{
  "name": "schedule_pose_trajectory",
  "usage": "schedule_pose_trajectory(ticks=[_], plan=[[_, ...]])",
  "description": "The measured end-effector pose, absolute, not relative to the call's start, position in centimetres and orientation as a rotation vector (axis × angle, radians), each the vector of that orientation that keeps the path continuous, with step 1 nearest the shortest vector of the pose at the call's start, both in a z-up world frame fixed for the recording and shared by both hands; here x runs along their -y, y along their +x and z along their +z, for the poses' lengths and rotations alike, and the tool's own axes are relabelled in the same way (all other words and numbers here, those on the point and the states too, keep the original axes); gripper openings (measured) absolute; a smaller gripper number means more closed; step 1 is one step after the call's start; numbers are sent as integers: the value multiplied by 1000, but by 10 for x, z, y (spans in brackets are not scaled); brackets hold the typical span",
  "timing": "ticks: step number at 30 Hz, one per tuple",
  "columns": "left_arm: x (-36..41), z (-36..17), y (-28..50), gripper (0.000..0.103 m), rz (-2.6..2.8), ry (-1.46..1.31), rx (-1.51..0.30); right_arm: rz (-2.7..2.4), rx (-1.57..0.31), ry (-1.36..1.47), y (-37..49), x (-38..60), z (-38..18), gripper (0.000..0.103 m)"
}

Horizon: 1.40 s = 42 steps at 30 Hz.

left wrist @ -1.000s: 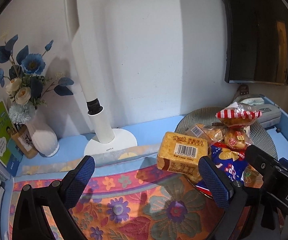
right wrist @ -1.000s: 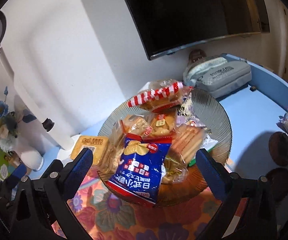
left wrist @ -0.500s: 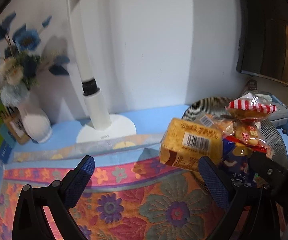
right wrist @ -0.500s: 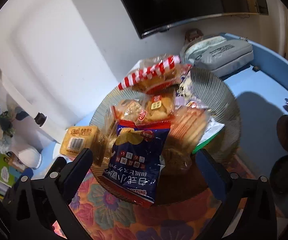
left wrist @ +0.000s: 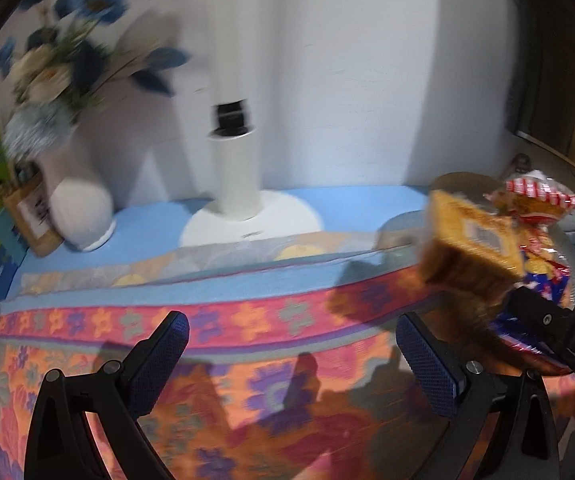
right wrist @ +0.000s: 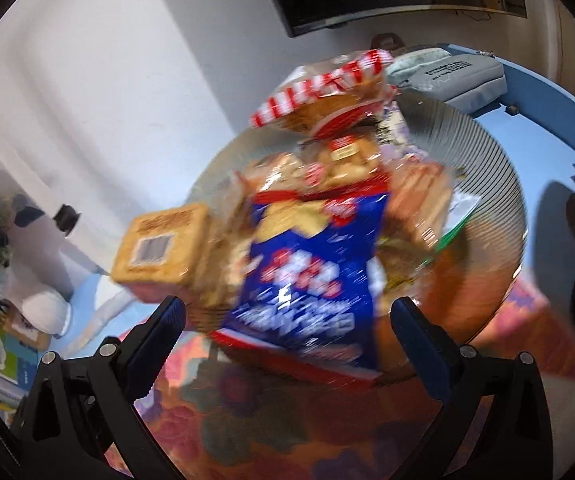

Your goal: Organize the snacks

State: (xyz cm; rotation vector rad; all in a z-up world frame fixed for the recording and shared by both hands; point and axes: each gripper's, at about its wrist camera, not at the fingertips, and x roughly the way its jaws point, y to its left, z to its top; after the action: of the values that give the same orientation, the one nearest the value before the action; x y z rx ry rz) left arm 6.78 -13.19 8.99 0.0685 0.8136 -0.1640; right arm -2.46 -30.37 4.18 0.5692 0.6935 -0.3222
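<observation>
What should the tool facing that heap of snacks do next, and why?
Probably ease the right tool forward and close on the blue chip bag. Its jaws stand open and empty, the bag sits nearest, between them, on top of the pile and overhanging the ribbed plate's near edge. The picture is blurred, so slow down first. The left tool is also open, over the floral cloth.

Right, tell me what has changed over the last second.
The left tongs swung left, so the lamp base and vase now sit nearer centre and the yellow box at the right edge. The right tongs closed in on the blue bag, which looks larger. Both tongs stayed open and empty; the snacks stayed piled on the plate.
</observation>
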Motion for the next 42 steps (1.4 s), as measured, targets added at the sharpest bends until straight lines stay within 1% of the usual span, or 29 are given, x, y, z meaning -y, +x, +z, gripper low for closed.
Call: schedule_pose_trajectory(ticks=[4, 8, 11, 13, 15, 16, 17, 20, 23, 26, 28, 34, 37, 39, 42], plan=[[95, 75, 68, 103, -84, 45, -836, -364, -621, 448, -21, 266, 40, 103], [57, 52, 71, 103, 16, -50, -911, -369, -529, 515, -26, 252, 48, 103], [37, 43, 60, 103, 60, -122, -920, -358, -439, 557, -35, 228, 60, 103], [32, 41, 51, 103, 75, -150, -923, -331, -401, 521, -43, 206, 67, 103], [36, 44, 37, 102, 75, -123, -901, -298, -411, 435, -48, 180, 70, 103], [37, 45, 30, 102, 78, -123, -896, -279, -421, 396, -48, 169, 69, 100], [32, 44, 19, 102, 77, -157, -907, -301, -437, 339, -52, 154, 68, 101], [15, 37, -4, 102, 93, -185, -958, -301, -454, 341, -65, 142, 70, 103], [-2, 36, -37, 103, 151, -149, -908, -270, -458, 304, -83, 131, 66, 103], [-13, 36, -50, 103, 161, -203, -884, -263, -476, 234, -105, 125, 59, 103], [-5, 41, -53, 103, 151, -215, -879, -309, -459, 220, -120, 135, 58, 103], [71, 57, -61, 103, 85, -43, -862, -379, -485, 448, -155, 214, 33, 103], [117, 60, -73, 103, 49, 88, -850, -363, -538, 705, -167, 267, 5, 103], [137, 63, -83, 103, 35, 129, -826, -351, -526, 835, -175, 289, -8, 103], [158, 65, -92, 103, -14, 142, -833, -357, -543, 841, -181, 303, -15, 103]])
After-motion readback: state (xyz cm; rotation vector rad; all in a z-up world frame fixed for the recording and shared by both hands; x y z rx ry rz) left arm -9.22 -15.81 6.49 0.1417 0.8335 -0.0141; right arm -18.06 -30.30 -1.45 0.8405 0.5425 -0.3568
